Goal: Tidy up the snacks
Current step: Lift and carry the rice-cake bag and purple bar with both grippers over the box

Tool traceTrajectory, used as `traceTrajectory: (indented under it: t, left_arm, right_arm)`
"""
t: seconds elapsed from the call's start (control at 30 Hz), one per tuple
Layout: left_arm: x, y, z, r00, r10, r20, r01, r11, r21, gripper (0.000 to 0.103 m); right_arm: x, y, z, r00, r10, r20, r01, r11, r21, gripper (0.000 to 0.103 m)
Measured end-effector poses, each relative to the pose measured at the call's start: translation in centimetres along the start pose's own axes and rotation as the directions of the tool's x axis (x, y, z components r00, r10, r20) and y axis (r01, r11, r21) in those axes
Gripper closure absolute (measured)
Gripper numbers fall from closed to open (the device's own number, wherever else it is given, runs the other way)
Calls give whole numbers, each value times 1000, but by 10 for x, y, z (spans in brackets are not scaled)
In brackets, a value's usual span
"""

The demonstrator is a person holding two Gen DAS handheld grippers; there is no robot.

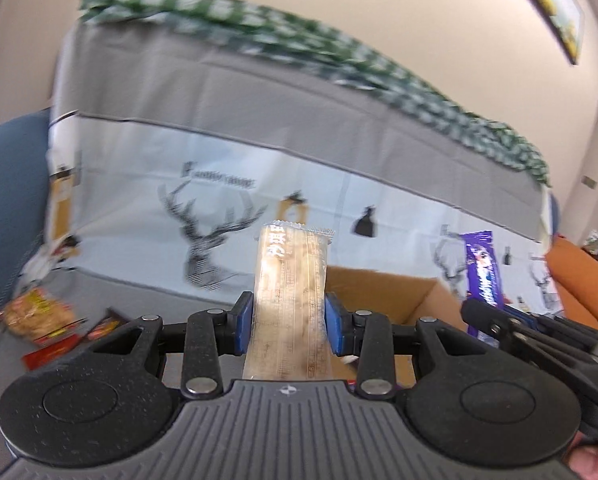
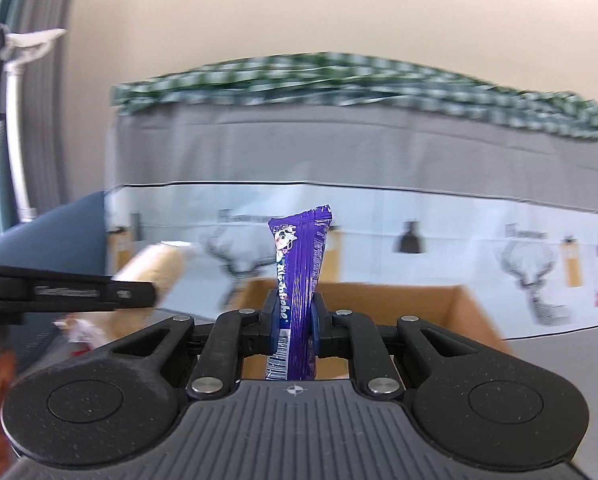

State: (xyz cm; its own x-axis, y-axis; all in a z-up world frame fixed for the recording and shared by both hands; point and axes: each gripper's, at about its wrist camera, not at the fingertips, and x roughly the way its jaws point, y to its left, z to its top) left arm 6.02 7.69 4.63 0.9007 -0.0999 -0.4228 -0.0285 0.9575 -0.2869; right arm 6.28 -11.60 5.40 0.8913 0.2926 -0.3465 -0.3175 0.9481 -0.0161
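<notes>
A: Left gripper (image 1: pixel 290 322)?
B: Blue pads clamped on a tan clear-wrapped snack bar (image 1: pixel 289 292), upright, sticking up past the fingertips.
A: Right gripper (image 2: pixel 295 322)?
B: Pinching a purple chocolate bar (image 2: pixel 299 276), upright too, barcode end down by the palm.
A: Box?
B: Open cardboard box (image 2: pixel 451 300) just beyond both sets of fingers, under the bars.
A: Anything else?
B: Red snack packets (image 1: pixel 39 316) on the grey surface, far left of the left fingers. Deer-print cloth (image 1: pixel 219 208) behind. Frames blurry.
</notes>
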Motion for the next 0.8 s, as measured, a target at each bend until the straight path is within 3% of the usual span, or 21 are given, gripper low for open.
traceTrajectory:
  t: [0.2, 0.33, 0.8]
  left_arm:
    - [10, -40, -7, 997, -80, 20, 79, 996, 49, 63]
    - [19, -60, -15, 992, -123, 2, 122, 990, 70, 63]
    - [34, -84, -28, 984, -175, -25, 177, 979, 98, 63]
  right_arm:
    - [5, -35, -2, 986, -166, 15, 167, 985, -47, 88]
    - [6, -56, -8, 974, -227, 14, 227, 971, -76, 88]
    - [2, -72, -16, 967, -255, 3, 254, 961, -110, 88]
